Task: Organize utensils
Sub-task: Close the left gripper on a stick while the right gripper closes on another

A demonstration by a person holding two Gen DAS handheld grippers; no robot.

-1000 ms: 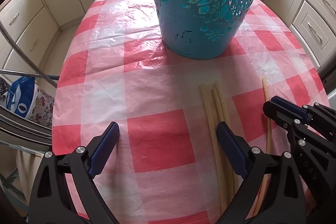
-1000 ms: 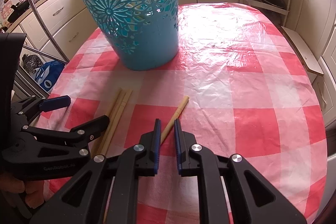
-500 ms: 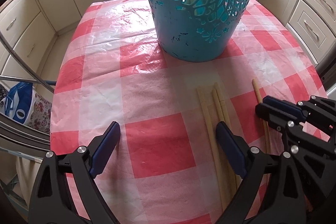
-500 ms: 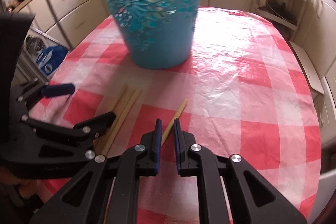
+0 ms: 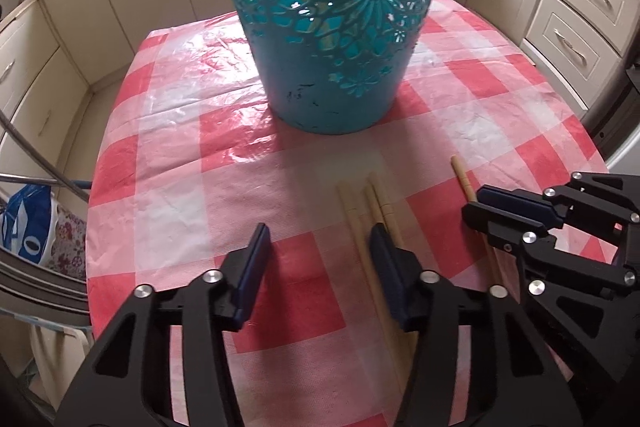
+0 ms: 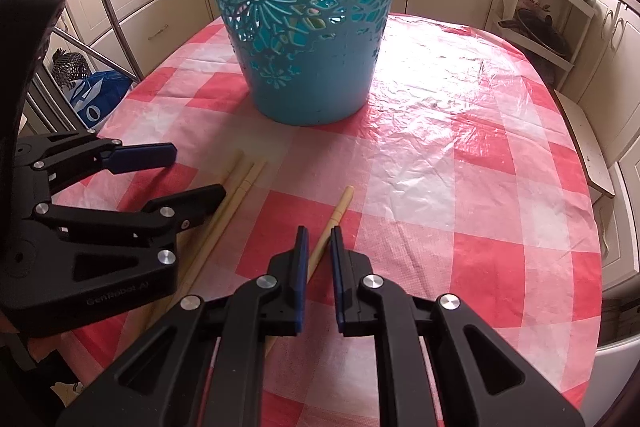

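A tall teal cut-out bucket (image 5: 336, 27) (image 6: 304, 27) stands at the middle of the red-checked table (image 5: 168, 155). In front of it lies a bundle of three pale chopsticks (image 5: 372, 207) (image 6: 240, 191). My left gripper (image 5: 319, 231) (image 6: 188, 175) hovers low over the cloth, its jaws closing. Only bare cloth shows between them, and the bundle runs under the right finger (image 5: 384, 259). To the right, my right gripper (image 6: 319, 233) (image 5: 480, 211) is shut on a single chopstick (image 6: 344, 203) (image 5: 460, 171), whose far end points toward the bucket.
Cream cabinets and drawers (image 5: 576, 15) ring the table. A blue bag (image 5: 24, 223) and a metal frame (image 6: 108, 19) stand off the left edge. An open shelf with pans (image 6: 536, 23) is at the back right. Shiny bare cloth (image 6: 460, 131) lies right of the bucket.
My left jaws have narrowed from wide apart to roughly half that width. Both views tipped, so the bucket looms larger. The single chopstick swung slightly with the right gripper.
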